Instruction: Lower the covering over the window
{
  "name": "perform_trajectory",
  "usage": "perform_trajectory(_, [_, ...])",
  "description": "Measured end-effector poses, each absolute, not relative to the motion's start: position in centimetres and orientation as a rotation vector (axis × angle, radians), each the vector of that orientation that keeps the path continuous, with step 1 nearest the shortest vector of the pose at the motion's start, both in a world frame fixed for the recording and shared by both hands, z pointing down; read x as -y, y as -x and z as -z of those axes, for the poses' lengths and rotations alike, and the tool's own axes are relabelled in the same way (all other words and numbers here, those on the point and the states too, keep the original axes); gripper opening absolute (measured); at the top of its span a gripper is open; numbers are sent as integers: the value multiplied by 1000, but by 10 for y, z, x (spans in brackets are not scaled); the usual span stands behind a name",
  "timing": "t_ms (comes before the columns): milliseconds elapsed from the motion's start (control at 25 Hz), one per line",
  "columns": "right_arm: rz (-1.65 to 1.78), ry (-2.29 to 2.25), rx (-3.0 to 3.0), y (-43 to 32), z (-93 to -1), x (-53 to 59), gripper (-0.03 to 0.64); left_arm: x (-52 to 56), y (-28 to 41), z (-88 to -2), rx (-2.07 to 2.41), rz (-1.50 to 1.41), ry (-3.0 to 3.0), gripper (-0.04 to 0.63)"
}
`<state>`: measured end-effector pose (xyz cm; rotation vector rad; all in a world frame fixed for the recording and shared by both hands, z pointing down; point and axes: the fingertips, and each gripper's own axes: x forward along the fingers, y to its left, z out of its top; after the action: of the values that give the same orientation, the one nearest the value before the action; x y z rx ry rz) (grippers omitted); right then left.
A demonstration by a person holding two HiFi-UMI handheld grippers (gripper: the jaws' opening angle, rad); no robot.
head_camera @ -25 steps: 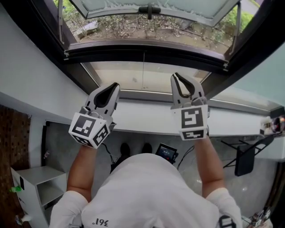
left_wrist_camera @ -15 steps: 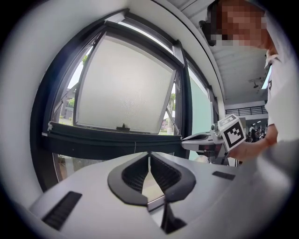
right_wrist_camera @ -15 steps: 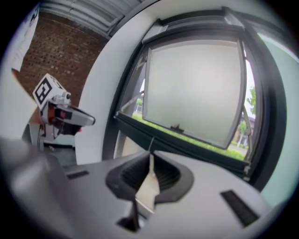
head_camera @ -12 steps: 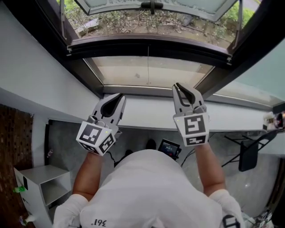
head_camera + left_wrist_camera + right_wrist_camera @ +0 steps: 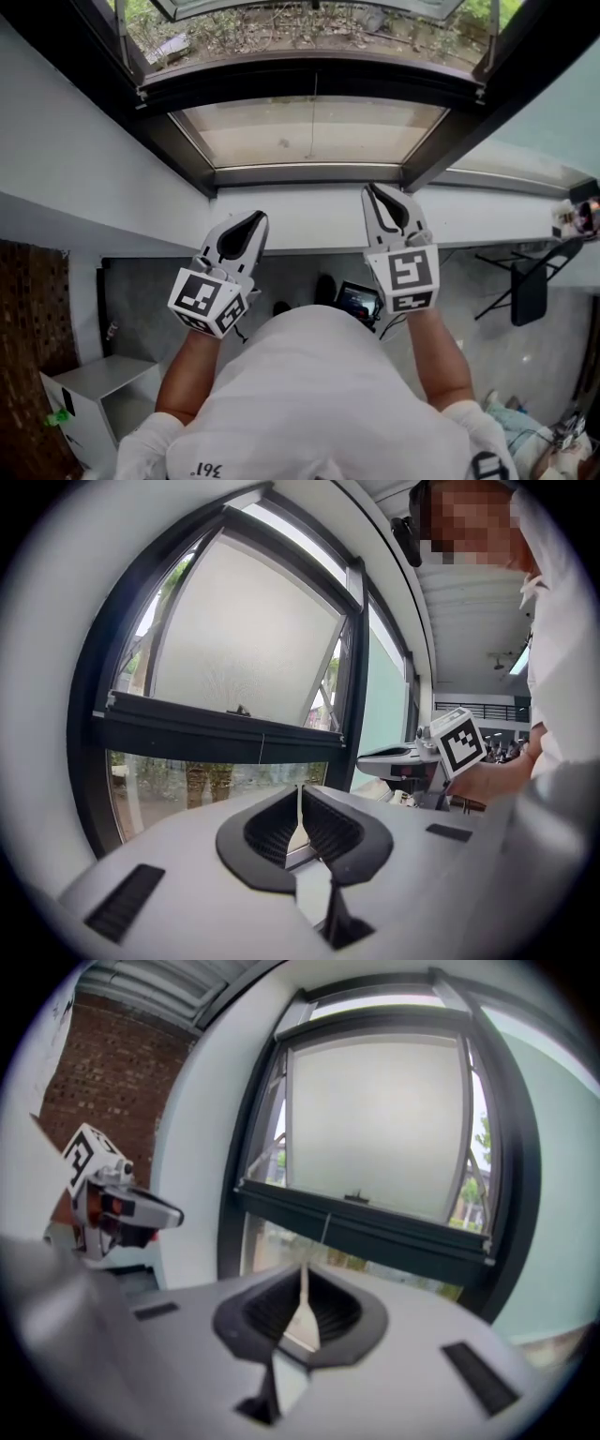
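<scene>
The dark-framed window point(image 5: 309, 169) has a lower fixed pane and an upper sash point(image 5: 244, 639) tilted open outward. A thin cord point(image 5: 313, 117) hangs down the middle of the pane. I see no shade or blind over the glass. My left gripper point(image 5: 251, 218) is shut with nothing in it, its tips over the white sill point(image 5: 300, 220). My right gripper point(image 5: 373, 188) is also shut and empty, at the sill's upper edge, right of the cord. Both sets of jaws point at the window in the gripper views, left gripper point(image 5: 299, 794) and right gripper point(image 5: 303, 1274).
A white wall flanks the window on the left and a brick wall point(image 5: 112, 1063) stands further left. Below are a grey shelf unit point(image 5: 94, 384), a small screen device point(image 5: 359, 302) on the floor and a dark chair point(image 5: 530, 286) at the right.
Both grippers have drawn back from the glass and now sit lower, over the sill. More of the lower pane shows; the open sash has slid toward the top edge.
</scene>
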<state>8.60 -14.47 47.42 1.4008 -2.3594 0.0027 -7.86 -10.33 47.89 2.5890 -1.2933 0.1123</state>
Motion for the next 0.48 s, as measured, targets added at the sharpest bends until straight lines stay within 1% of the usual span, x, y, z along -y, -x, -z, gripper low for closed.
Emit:
perform_trajectory(320, [-135,-1411,2322,-75,-507,98,29,70,98,-485,1263,-94,-2584,28])
perform_trajectory(480, [-164,-1457,2322,-69,-509,85,25,59,110,-490,1255,-96,-2571,28])
